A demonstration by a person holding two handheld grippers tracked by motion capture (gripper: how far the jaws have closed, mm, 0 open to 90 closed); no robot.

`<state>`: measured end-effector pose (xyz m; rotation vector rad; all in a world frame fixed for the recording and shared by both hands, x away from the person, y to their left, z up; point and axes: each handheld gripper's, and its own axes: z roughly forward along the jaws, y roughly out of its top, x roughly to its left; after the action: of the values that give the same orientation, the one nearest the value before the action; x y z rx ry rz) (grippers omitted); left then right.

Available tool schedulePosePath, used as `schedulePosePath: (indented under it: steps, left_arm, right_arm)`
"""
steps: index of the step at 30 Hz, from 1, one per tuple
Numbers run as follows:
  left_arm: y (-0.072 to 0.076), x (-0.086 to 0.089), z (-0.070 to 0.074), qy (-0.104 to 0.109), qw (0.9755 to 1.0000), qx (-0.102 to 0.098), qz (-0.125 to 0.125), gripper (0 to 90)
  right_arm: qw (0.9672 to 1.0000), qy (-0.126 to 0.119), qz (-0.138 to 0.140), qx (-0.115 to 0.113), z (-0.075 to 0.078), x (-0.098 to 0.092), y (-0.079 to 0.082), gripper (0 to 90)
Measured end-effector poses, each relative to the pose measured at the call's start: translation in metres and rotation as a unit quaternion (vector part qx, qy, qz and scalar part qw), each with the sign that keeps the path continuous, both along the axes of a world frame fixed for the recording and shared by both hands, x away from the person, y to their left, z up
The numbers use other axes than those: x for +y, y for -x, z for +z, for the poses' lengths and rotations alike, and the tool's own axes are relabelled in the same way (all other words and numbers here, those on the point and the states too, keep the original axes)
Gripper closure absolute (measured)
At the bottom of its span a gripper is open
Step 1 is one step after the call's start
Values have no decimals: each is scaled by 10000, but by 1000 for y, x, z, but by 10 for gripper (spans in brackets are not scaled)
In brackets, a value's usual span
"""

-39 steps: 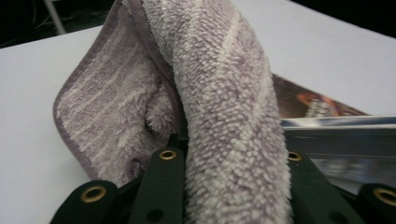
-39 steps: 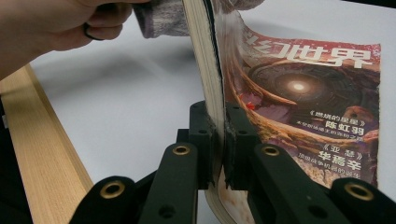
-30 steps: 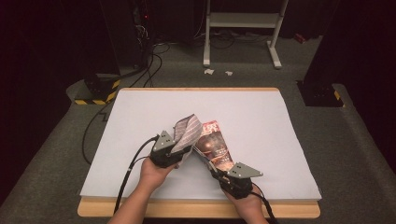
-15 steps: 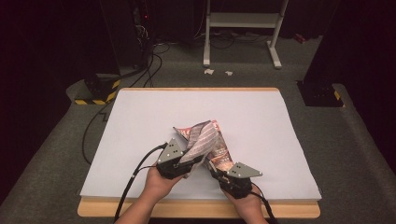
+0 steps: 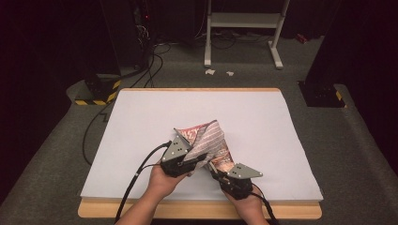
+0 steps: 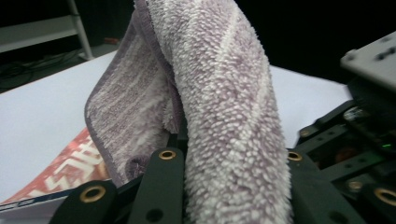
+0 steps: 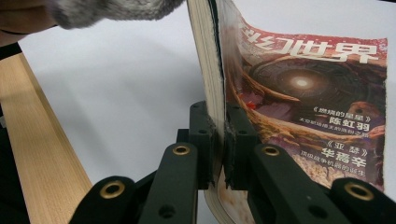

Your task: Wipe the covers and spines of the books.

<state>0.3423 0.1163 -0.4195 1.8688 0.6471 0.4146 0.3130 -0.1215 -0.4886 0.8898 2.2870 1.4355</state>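
Cloth: a striped purple-grey terry towel (image 6: 224, 107), soft and limp, draped over the raised magazine near the front middle of the table; it looks light and will sag wherever it is not held.
Magazine: a thin paperback magazine (image 7: 303, 93) with a glossy printed cover, held up on edge; I judge it light but floppy, the cover slick and easy to crease or tear.
Left tool: the left tool (image 5: 187, 165) is clamped tight on a thick fold of the towel, pile bulging between the jaws.
Right tool: the right tool (image 7: 218, 140) pinches the magazine's near edge, jaws closed hard on pages and cover.
Where to hold: towel best taken at a hemmed edge or corner; magazine close to its spine, where it is stiffest.
Table: white sheet on the table (image 5: 141, 117), wooden edge nearest the person.
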Motion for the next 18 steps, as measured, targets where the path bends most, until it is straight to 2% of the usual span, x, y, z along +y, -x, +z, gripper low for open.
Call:
schedulePosePath:
  steps: [4, 9, 18]
  left_arm:
    - [-15, 9, -8, -127, 9996, 92, 229, 727]
    - [-33, 21, -18, -308, 9979, 144, 551, 726]
    - [-67, 46, -37, -515, 9919, 288, 1121, 726]
  right_arm:
    - [10000, 32, 5, 9, 0, 1, 1, 837]
    - [10000, 69, 29, -16, 0, 2, 1, 837]
    - [9999, 88, 37, -36, 0, 3, 1, 835]
